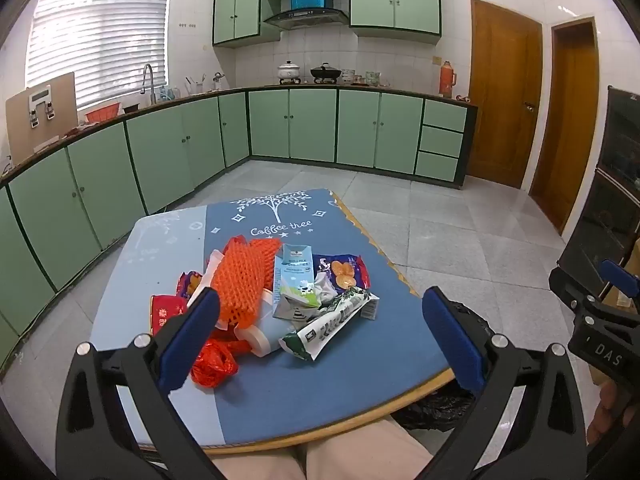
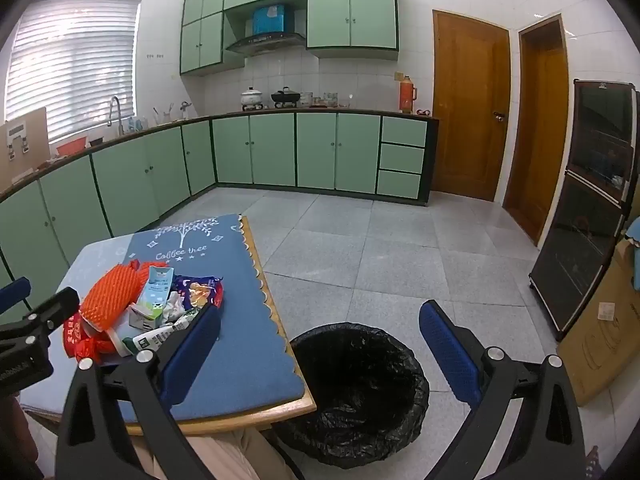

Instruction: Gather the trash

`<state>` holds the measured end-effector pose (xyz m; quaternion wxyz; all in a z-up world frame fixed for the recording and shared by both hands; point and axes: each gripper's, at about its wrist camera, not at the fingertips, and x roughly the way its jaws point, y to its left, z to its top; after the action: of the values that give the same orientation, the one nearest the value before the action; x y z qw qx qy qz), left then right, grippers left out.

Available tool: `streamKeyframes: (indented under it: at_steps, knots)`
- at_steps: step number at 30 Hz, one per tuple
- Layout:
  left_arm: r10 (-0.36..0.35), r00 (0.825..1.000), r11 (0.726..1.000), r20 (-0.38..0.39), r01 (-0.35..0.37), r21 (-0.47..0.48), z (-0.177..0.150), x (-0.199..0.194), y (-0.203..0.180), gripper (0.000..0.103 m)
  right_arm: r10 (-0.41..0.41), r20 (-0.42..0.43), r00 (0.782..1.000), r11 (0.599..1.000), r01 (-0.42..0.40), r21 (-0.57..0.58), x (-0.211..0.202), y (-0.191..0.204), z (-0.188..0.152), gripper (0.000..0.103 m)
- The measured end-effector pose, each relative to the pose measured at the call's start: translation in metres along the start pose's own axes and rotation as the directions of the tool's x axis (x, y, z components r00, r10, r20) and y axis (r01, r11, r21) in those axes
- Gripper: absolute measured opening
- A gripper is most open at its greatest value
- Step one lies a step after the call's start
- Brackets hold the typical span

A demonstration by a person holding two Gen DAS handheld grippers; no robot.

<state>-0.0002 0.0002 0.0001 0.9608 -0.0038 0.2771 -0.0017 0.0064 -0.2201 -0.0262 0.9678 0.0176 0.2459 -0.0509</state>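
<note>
A pile of trash lies on the blue table mat (image 1: 320,380): an orange foam net (image 1: 240,280), a milk carton (image 1: 294,284), a green-and-white wrapper (image 1: 328,322), a blue snack bag (image 1: 344,272), red wrappers (image 1: 212,362). My left gripper (image 1: 320,336) is open and empty, just above the near side of the pile. My right gripper (image 2: 320,354) is open and empty, over the black-lined trash bin (image 2: 360,392) on the floor right of the table. The pile also shows in the right wrist view (image 2: 152,304).
The low table (image 2: 224,416) has a wooden edge. The person's legs (image 1: 320,456) are at its near side. Green cabinets (image 1: 312,124) line the far walls. A dark glass cabinet (image 2: 592,208) and a cardboard box (image 2: 600,344) stand right. Tiled floor (image 2: 380,248) lies beyond.
</note>
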Motion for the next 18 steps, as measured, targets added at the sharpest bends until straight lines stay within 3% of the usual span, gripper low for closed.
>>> streamKeyframes:
  at_steps: [18]
  knots:
    - [0.003,1.0,1.0,-0.002,-0.003,0.002,0.0,0.0002,-0.0004,0.098,-0.001,-0.005,1.0,1.0,0.001,-0.003,0.0011,-0.0005,0.0004,0.097]
